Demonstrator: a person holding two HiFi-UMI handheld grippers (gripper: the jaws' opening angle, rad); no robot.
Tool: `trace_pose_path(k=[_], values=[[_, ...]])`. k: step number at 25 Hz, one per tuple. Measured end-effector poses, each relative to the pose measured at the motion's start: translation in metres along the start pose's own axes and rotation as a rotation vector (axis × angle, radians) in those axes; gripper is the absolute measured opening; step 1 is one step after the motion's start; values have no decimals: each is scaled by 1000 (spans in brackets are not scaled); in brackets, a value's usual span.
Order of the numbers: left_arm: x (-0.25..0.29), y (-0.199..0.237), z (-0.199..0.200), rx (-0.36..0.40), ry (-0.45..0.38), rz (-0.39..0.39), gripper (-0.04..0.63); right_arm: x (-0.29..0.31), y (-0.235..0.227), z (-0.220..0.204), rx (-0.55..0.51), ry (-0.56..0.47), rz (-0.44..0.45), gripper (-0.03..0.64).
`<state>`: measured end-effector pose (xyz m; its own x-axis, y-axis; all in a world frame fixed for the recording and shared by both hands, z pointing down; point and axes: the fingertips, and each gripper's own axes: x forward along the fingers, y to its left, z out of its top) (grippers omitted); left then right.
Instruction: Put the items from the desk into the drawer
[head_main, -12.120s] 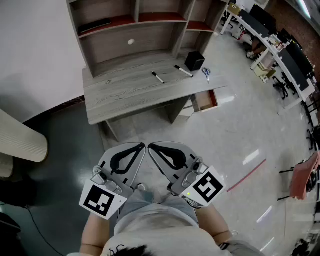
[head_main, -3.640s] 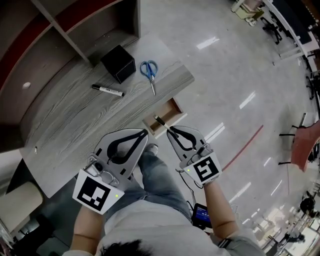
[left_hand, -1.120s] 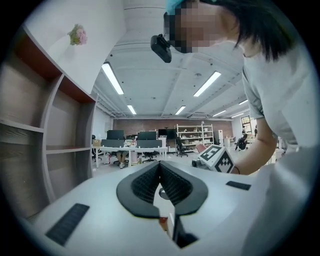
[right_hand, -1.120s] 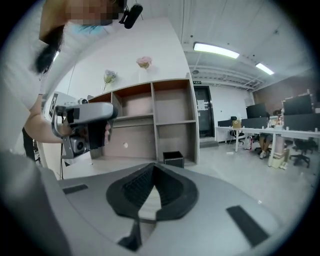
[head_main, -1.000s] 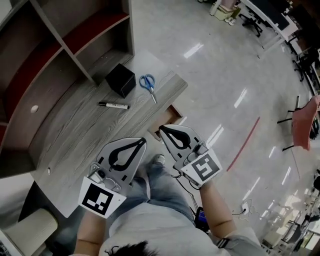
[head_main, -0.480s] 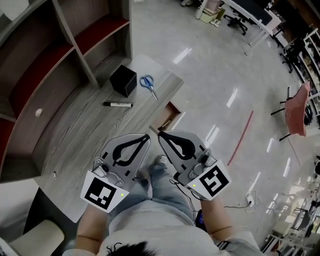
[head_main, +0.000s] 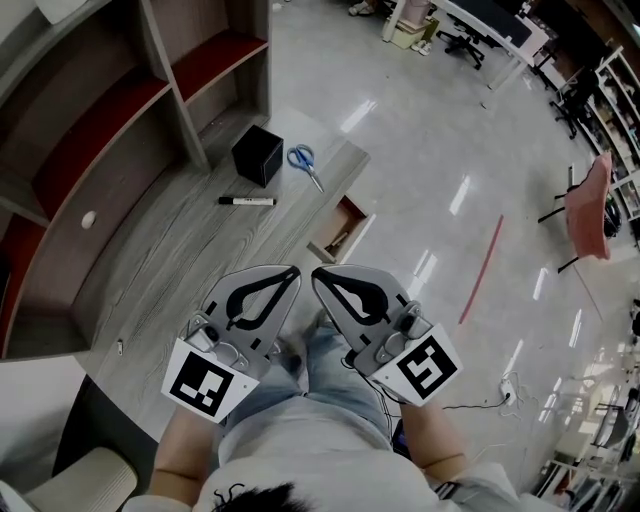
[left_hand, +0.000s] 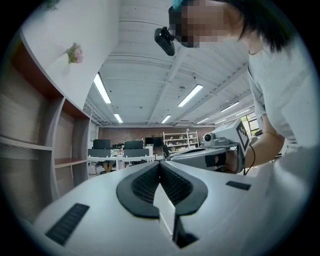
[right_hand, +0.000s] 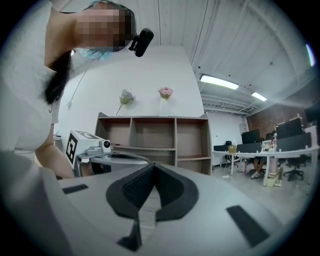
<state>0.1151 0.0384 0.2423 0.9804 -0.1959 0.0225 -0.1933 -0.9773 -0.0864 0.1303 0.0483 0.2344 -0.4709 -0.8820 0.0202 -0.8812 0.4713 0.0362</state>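
The marker (head_main: 247, 201) lies on the desk (head_main: 170, 270), to the left of the open drawer (head_main: 340, 228) and a little beyond it. The scissors (head_main: 306, 163) lie near the desk's edge, straight beyond the drawer. The black box (head_main: 258, 155) stands just beside them, on the side away from the drawer. Something thin and dark lies in the drawer (a pen, I judge, though it is too small to be sure).

My worry is the scissors. They sit close to the edge, so a careless approach could knock them to the floor, and such flat, thin things may slip out of a pinch.

My left gripper (head_main: 292, 271) and right gripper (head_main: 318, 273) hang on the near side of the drawer, well apart from every item. Each has its fingers pressed together on nothing.
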Motion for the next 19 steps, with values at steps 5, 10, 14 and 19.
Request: trace_pose_path(k=[5,10,14,19], values=[[-15,-3,0,0,-6,-1,9,3,17,-1,-8,4,1,8],[-26,-6,4,-4,-20,3,8,3,30,2,-15,6,4,9],[-31,-6,6,-2,-28,7,8,4,35,5,-24,6,7,8],[-35,-7,2,3,-27,4,8,7,40,3,-30,7,11,8]])
